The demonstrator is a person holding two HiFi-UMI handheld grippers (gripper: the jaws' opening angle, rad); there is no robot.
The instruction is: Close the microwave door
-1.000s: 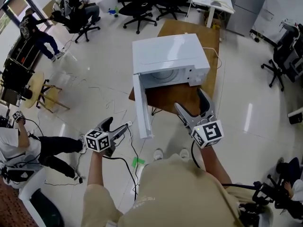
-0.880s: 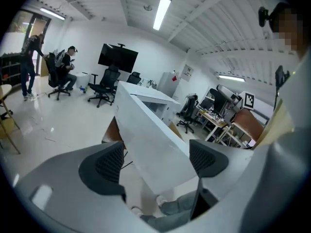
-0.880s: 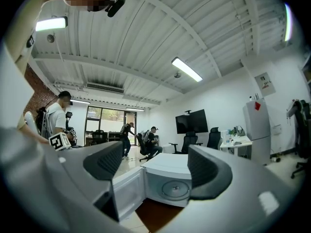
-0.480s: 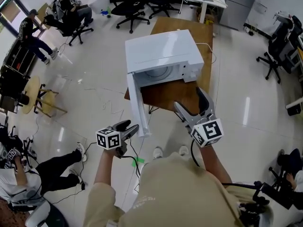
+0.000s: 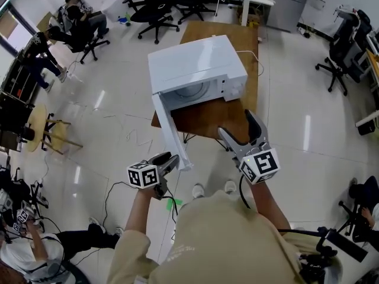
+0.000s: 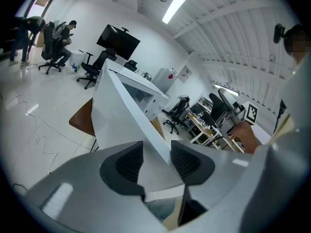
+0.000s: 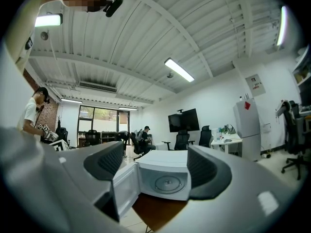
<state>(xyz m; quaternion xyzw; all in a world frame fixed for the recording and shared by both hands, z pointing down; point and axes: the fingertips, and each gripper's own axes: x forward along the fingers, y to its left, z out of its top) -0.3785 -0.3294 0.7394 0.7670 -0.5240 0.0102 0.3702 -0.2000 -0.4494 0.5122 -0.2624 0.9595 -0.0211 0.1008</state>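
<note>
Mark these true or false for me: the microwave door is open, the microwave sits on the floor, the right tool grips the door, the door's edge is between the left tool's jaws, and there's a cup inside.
1. The microwave door is open. True.
2. The microwave sits on the floor. False: it stands on a wooden table.
3. The right tool grips the door. False: its jaws are apart and empty, short of the microwave.
4. The door's edge is between the left tool's jaws. True; those jaws have just been closing onto it.
5. A cup is inside. False: only the turntable shows.
</note>
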